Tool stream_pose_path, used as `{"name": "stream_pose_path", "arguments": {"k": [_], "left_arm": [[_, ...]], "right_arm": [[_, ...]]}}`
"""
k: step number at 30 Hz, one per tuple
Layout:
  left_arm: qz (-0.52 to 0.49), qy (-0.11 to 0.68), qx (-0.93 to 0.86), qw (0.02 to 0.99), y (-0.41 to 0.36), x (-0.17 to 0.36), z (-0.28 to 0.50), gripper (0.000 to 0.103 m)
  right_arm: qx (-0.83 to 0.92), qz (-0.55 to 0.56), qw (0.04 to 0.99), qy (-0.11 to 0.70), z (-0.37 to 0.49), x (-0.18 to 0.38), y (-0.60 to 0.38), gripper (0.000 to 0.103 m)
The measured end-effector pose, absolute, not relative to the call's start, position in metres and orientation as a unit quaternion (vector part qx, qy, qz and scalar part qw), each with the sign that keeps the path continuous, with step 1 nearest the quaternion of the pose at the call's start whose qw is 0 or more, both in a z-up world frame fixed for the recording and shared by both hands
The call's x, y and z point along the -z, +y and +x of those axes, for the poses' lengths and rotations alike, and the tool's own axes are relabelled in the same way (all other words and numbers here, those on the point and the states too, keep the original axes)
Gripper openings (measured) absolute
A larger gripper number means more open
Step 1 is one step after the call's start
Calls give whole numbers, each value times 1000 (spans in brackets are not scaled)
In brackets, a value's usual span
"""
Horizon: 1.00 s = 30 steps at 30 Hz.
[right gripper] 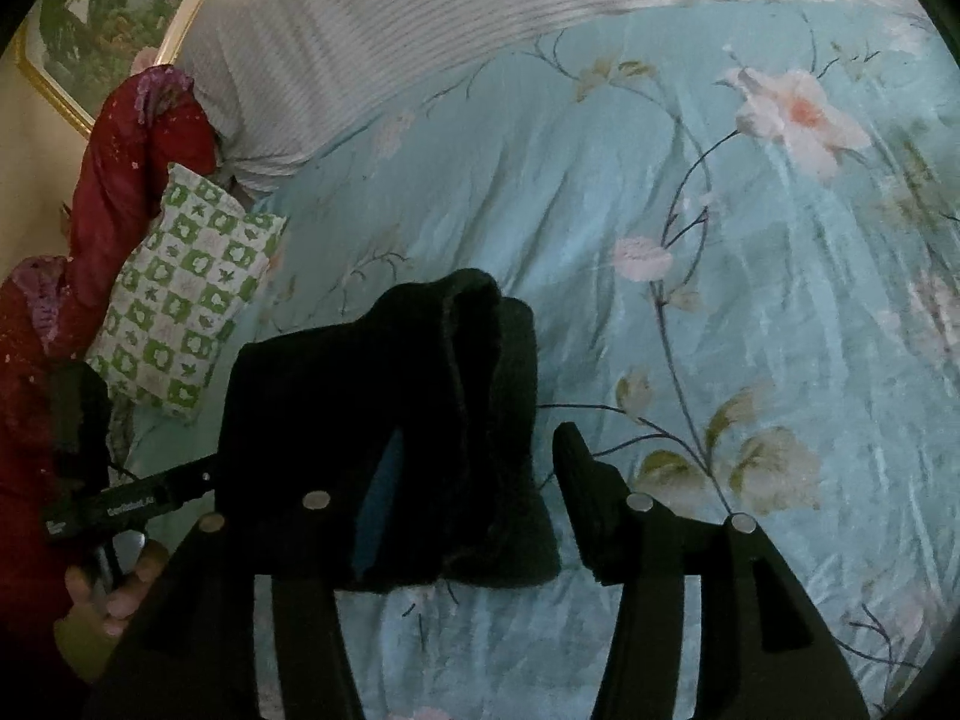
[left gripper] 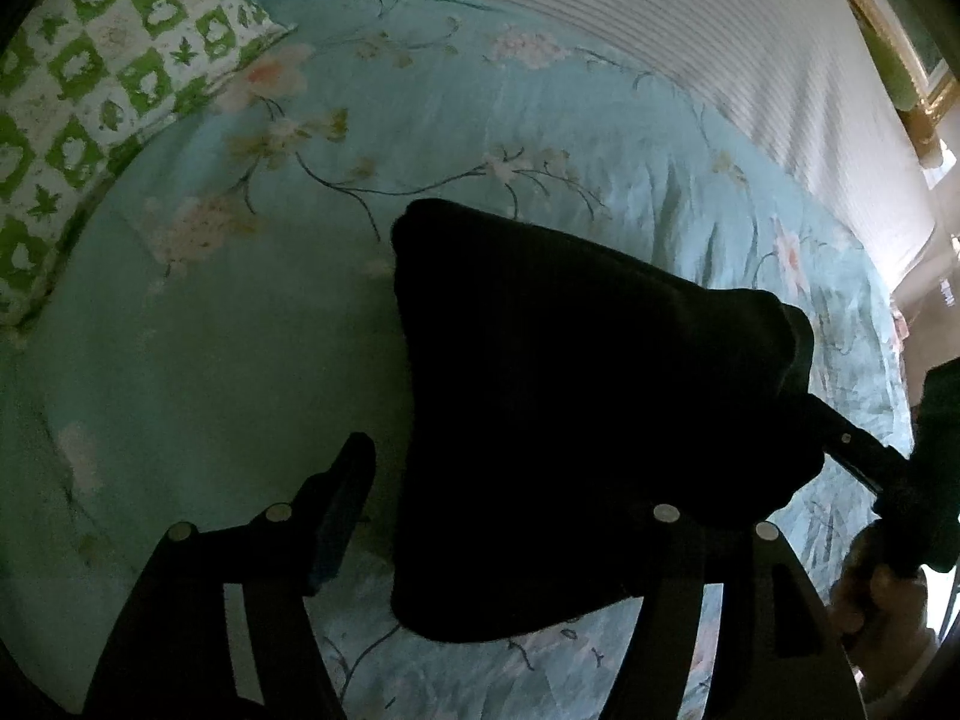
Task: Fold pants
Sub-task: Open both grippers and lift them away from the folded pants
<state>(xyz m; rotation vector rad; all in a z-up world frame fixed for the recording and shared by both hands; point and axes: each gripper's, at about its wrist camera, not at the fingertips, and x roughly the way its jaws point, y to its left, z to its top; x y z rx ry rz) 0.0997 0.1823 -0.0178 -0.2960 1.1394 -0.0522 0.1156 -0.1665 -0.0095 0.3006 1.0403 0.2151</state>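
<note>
Left gripper (left gripper: 510,480) standing wide, its fingers straddling the near edge of the folded black pants (left gripper: 576,420), pads not visibly pressing. Right gripper (right gripper: 474,474) also parted: its right finger (right gripper: 585,480) sitting clear of the cloth, its left finger hidden behind it. Pants lying as a compact dark bundle on the light-blue floral bedspread (left gripper: 210,360), right of the green-and-white patterned pillow (left gripper: 90,90), striped white sheet (left gripper: 720,30) lying beyond
</note>
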Motion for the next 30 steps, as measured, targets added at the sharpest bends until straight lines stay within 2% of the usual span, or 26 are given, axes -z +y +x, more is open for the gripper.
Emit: {"name": "stream_pose_path", "arguments": {"k": [6,22,24,30], "left_arm": [[-120,520,-10,846,181,11,85,73],[-72,499,-52,862,166,0,48,77],[-70,499,-57,862,165,0,44,80],[-67,495,-60,864,160,1,35,81]], "right_arm": [[-99,138,858,485,105,2,-162,67],[-120,54,875,465,72,-11,-123,82],[-129,46,876,462,67,-11,-119,87],[-135,8,880,454,54,-9,-111,89]]}}
